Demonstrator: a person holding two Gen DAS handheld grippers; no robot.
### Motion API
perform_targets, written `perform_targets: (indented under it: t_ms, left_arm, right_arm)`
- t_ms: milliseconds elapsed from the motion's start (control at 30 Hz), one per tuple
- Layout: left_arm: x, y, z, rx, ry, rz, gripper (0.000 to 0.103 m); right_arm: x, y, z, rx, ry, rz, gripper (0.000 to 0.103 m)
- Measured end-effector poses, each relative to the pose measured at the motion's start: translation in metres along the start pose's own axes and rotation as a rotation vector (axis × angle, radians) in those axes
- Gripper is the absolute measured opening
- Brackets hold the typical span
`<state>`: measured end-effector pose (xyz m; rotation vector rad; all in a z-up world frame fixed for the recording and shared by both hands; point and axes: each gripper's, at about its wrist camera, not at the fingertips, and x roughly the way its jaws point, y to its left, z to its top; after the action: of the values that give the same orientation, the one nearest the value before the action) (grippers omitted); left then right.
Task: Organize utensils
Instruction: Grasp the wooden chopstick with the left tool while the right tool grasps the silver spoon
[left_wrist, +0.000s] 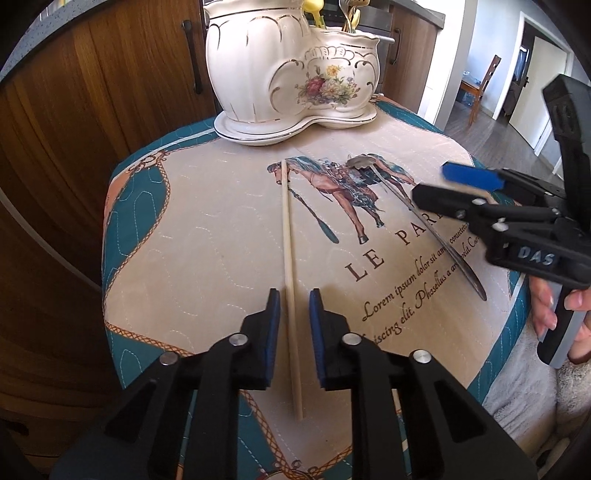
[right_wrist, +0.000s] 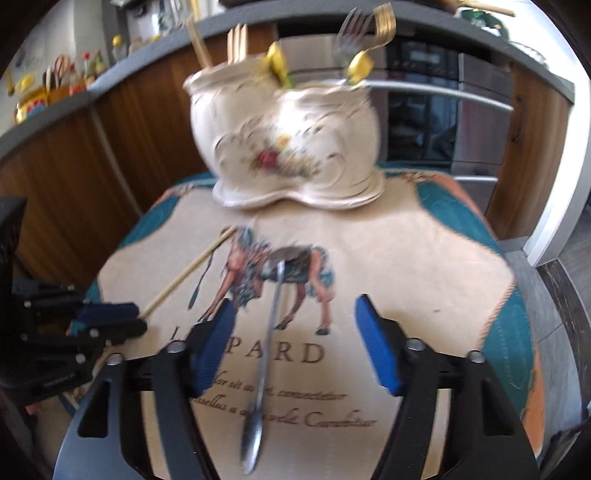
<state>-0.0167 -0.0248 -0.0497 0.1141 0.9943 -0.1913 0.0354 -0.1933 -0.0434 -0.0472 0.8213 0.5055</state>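
The left gripper (left_wrist: 294, 295) is held narrow around a wooden chopstick (left_wrist: 290, 258), with a small gap visible on each side, so the pads are not seen pressing. It is angled steeply down at the printed cloth (left_wrist: 192, 236). The right gripper (right_wrist: 295, 325) is spread wide astride a metal spoon (right_wrist: 271, 325) lying flat, untouched. A hand (left_wrist: 561, 314) is wrapped round its handle. Beyond stands the ceramic holder (left_wrist: 288, 66), filled with utensils.

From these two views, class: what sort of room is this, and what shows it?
Probably a home kitchen: wooden cabinet doors, a built-in oven, and a ceramic utensil holder with forks.
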Motion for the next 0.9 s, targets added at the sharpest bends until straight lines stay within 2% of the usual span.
perform_targets:
  t_ms: [133, 233, 333, 400, 567, 733, 900]
  left_arm:
    - [-0.003, 0.004, -0.004, 0.001, -0.009, -0.003, 0.006]
    - [-0.002, 0.007, -0.004, 0.000, -0.010, -0.014, 0.005]
    - [-0.002, 0.008, -0.003, 0.007, -0.011, -0.017, 0.004]
    - [-0.001, 0.009, -0.003, 0.009, -0.013, -0.022, 0.004]
    - [-0.001, 0.010, -0.003, 0.003, -0.021, -0.034, 0.004]
    - [-0.001, 0.010, -0.004, 0.003, -0.041, -0.043, 0.004]
    - [-0.012, 0.009, -0.003, 0.002, -0.101, -0.072, 0.004]
  right_arm:
    - [0.017, 0.011, 0.005, -0.024, 0.057, -0.005, 0.048]
    - [0.030, 0.013, 0.014, -0.027, 0.088, -0.019, 0.038]
    - [0.040, 0.015, 0.022, -0.037, 0.093, -0.050, 0.029]
    - [0.043, 0.015, 0.026, -0.038, 0.090, -0.057, 0.019]
    - [0.046, 0.018, 0.025, -0.064, 0.077, -0.042, 0.004]
    - [0.032, 0.015, 0.021, -0.052, 0.029, -0.013, 0.004]
    - [0.008, 0.008, 0.021, -0.020, -0.048, 0.043, 0.004]
